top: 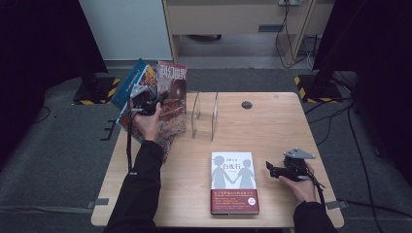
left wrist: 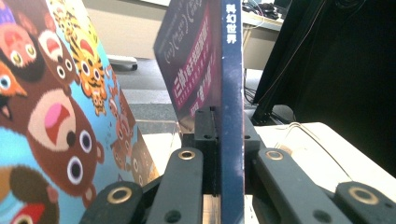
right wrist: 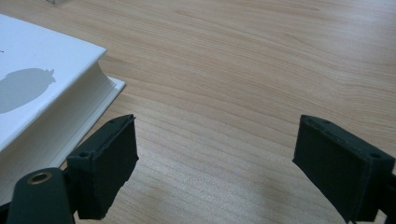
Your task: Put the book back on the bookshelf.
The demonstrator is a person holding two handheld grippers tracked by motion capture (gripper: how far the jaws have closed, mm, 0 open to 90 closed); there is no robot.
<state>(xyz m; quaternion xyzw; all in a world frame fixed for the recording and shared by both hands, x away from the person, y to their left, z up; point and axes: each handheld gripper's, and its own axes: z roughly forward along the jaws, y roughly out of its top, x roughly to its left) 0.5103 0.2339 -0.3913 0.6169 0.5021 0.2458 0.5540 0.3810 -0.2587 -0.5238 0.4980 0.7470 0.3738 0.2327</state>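
The left hand-held gripper [top: 158, 99] is up at the far left of the tabletop [top: 272, 131]. Its two black jaws are pressed tight on a thin magazine [top: 172, 94] with a dark blue spine. In the left gripper view the magazine [left wrist: 231, 93] stands upright on its edge, and the jaws pinch it from both sides low down. Just left of it leans a picture book [left wrist: 51, 121] with cartoon bears and tigers on the cover. In the high view the picture book [top: 132, 83] tilts to the left, out past the left edge of the tabletop. A clear plastic book stand [top: 204, 114] sits just right of the magazine. A white book [top: 233, 180] with a red band lies flat at the near middle of the tabletop. The right hand-held gripper [top: 269, 169] rests low just right of this book, and a hand holds it. In the right gripper view its jaws are wide apart with only bare wood between them. The corner of the white book [right wrist: 51, 100] is just beside the left jaw there.
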